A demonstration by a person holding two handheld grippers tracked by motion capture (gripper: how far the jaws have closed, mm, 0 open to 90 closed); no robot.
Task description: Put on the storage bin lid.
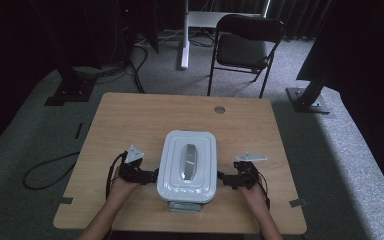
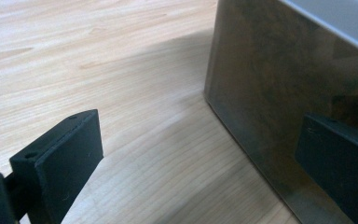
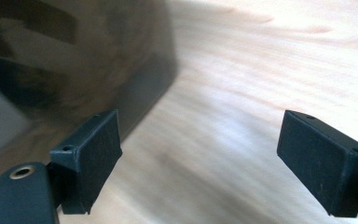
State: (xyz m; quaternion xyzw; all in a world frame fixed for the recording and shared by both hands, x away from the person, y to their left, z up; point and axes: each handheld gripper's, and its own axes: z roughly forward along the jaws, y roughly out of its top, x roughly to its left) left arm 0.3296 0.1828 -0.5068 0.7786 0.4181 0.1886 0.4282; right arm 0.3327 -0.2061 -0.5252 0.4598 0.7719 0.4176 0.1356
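Note:
A white rectangular lidded container (image 1: 188, 165) with a grey handle (image 1: 188, 161) on its lid stands in the middle of the wooden table (image 1: 130, 120). My left gripper (image 1: 152, 176) sits at its left side, open, its jaws spread wide; the container's dark reflective wall (image 2: 279, 93) is close by the right jaw. My right gripper (image 1: 222, 177) sits at the container's right side, open as well, with the shiny wall (image 3: 74, 60) near its left jaw. Neither gripper holds anything. A hand holds each gripper from the table's near edge.
A black folding chair (image 1: 245, 47) stands on the carpet beyond the table's far edge. A round grommet (image 1: 219, 109) is set in the tabletop near the far edge. Dark stand legs (image 1: 310, 95) and cables (image 1: 45, 170) lie on the floor around the table.

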